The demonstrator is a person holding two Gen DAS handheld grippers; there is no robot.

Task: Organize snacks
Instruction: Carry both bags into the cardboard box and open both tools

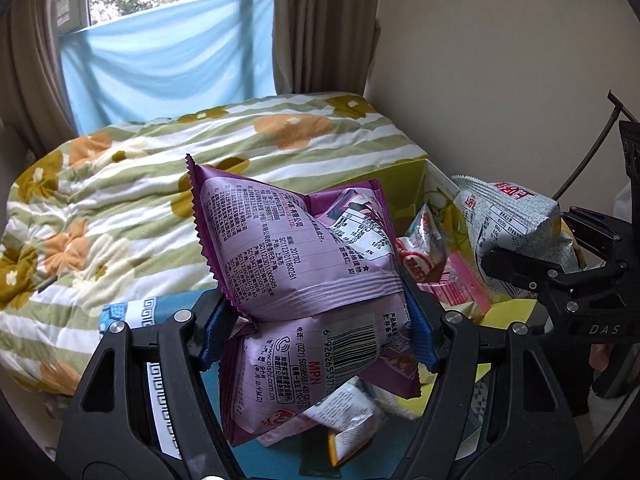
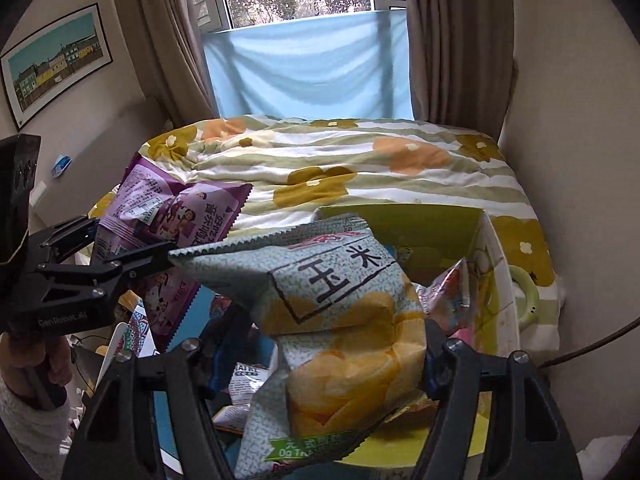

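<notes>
snacks ride in both grippers at once. left gripper point(image 1: 320, 320) has its fingers clamped on the waist of a purple bag point(image 1: 304, 248), creasing it in the middle so each end puffs out; a mid-bag pinch like this keeps a slack pouch from sliding free. right gripper point(image 2: 316, 356) pinches a grey corn-snack bag point(image 2: 340, 320) the same way, its sawtooth top edge jutting left toward the other tool. both bags hang in the air above the clutter, the purple one left of the grey one.

box point(image 2: 496, 280), yellow inside, sits to the right against the bed point(image 2: 360, 160), its flap standing up at the far side; it already holds a few packets point(image 1: 424, 248), so i judge it to be the place for these two. more packets lie loose on the blue surface point(image 1: 272, 456) below the left gripper.

room is tight: the wall closes the right side, the box rim and raised flap can snag a bag end, and the two grippers hang near each other. open space lies left and far, over the quilt.
</notes>
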